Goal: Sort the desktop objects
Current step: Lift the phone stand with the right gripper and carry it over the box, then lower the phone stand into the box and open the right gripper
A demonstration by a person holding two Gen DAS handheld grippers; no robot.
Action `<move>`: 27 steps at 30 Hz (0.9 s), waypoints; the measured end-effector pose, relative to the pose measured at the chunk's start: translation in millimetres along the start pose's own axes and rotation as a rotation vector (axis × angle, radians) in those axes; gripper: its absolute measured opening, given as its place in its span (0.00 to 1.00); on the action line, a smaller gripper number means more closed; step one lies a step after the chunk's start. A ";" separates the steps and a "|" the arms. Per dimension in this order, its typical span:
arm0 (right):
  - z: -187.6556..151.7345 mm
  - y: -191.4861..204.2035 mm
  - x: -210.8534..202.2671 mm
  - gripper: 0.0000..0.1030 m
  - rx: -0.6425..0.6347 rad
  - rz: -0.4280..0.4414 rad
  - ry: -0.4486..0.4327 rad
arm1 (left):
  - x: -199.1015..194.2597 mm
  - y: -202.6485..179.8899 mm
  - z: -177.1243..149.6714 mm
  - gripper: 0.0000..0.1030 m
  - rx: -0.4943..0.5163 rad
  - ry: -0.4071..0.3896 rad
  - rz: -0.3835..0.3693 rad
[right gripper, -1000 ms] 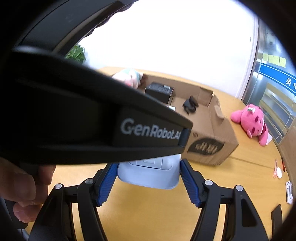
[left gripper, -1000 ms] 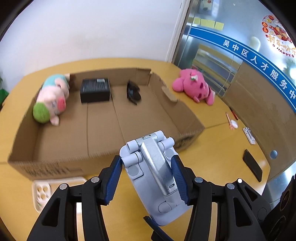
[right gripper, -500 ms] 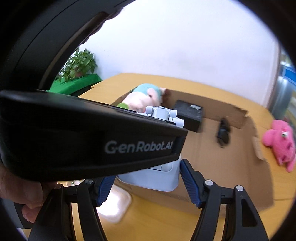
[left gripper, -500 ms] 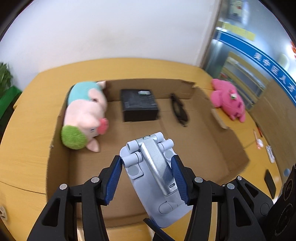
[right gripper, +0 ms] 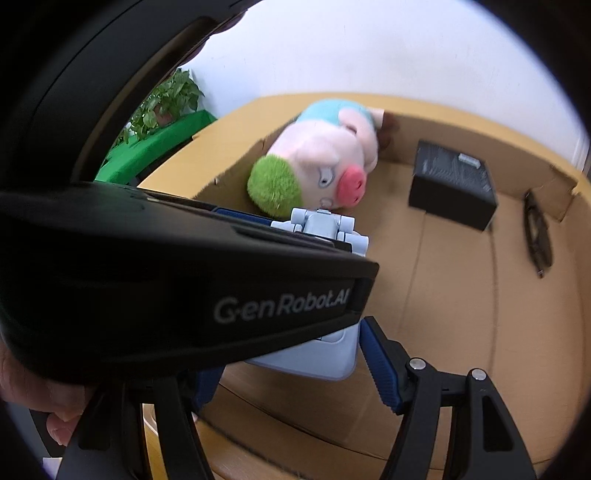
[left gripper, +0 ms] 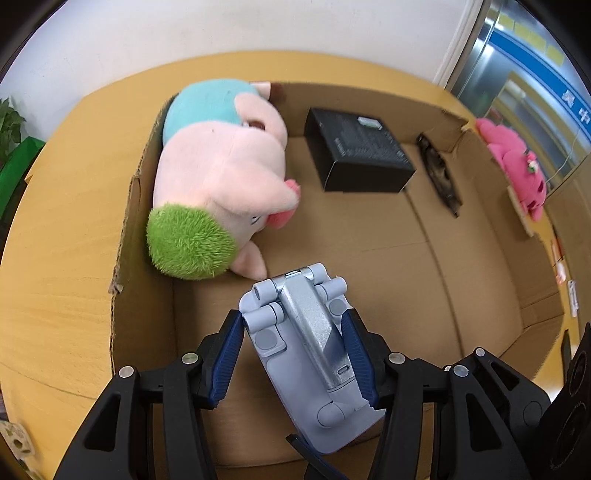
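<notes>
Grey folding phone stand being gripped between the blue pads of the left claw, hanging above the near floor of the cardboard box. Lying just beyond it: plush pig against the left wall, black box and dark glasses farther back. Right claw appearing spread, partly hidden behind the left device. Pink plush resting outside on the wooden surface.

A rounded wooden bench stands before a plain white wall. At far left is a green plant. At far right, perhaps a glass door with a blue band.
</notes>
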State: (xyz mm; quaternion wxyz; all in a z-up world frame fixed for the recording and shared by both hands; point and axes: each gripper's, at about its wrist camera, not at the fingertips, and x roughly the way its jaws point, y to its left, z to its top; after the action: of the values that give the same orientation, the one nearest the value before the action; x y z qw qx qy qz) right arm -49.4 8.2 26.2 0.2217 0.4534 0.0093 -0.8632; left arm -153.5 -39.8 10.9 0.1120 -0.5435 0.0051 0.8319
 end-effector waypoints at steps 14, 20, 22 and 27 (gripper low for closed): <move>15.6 -8.0 33.8 0.68 0.105 0.113 0.159 | 23.5 18.0 10.4 0.57 -0.040 0.130 -0.013; 10.8 -24.1 6.8 0.68 0.188 0.241 0.094 | -17.7 13.4 2.5 0.63 -0.028 0.007 0.010; 7.1 -30.9 -22.6 0.69 0.158 0.199 0.015 | -49.8 8.8 -7.1 0.69 0.002 -0.112 0.036; -49.1 -33.4 -116.1 0.77 0.052 -0.075 -0.167 | -145.6 -3.7 -59.5 0.89 -0.012 -0.487 0.077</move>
State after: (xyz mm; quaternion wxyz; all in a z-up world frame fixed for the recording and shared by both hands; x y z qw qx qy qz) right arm 32.7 92.4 82.5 0.1774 0.3847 -0.0146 -0.9057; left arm -43.1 -70.2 118.8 0.0748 -0.3270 -0.0064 0.9421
